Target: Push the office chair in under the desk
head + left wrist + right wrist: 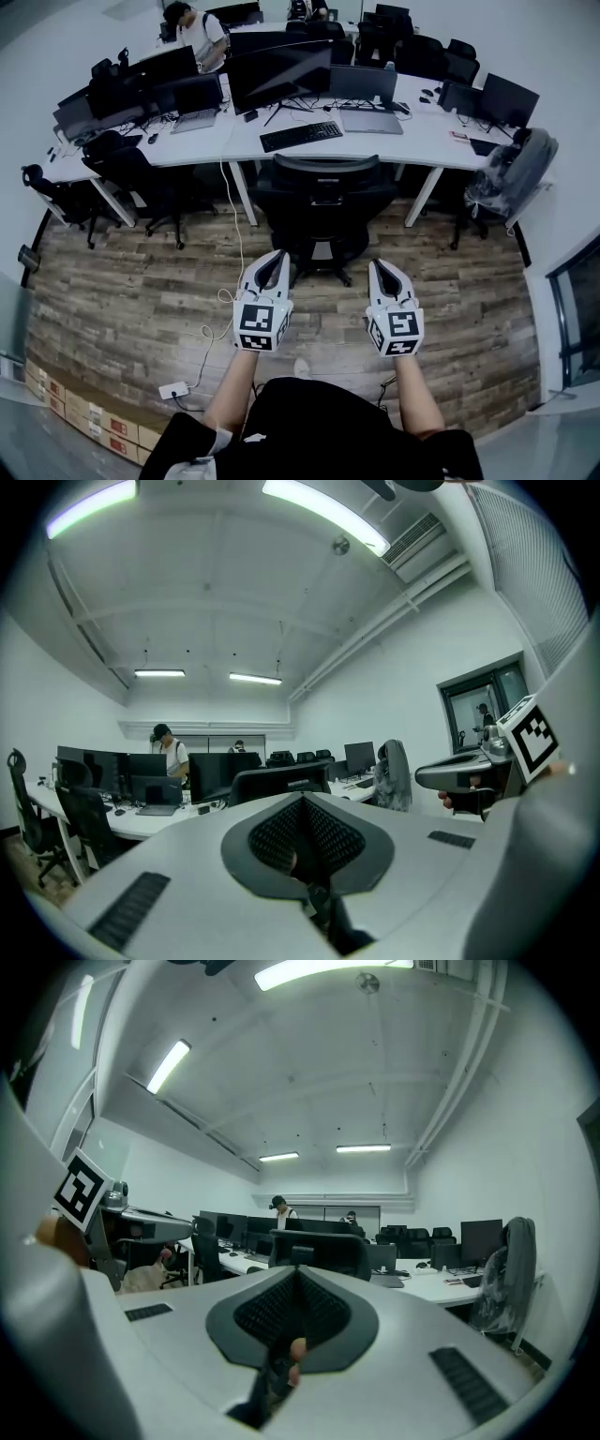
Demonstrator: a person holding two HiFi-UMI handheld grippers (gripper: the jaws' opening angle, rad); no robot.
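Office chair (319, 192) faces the desk (427, 141), just ahead of you. Left gripper (278, 256) and right gripper (379, 265): jaws pressed together, empty. Push the backrest squarely with both tips.

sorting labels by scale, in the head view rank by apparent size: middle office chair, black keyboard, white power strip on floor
1. office chair, largest by far
2. keyboard
3. power strip, clearly smallest
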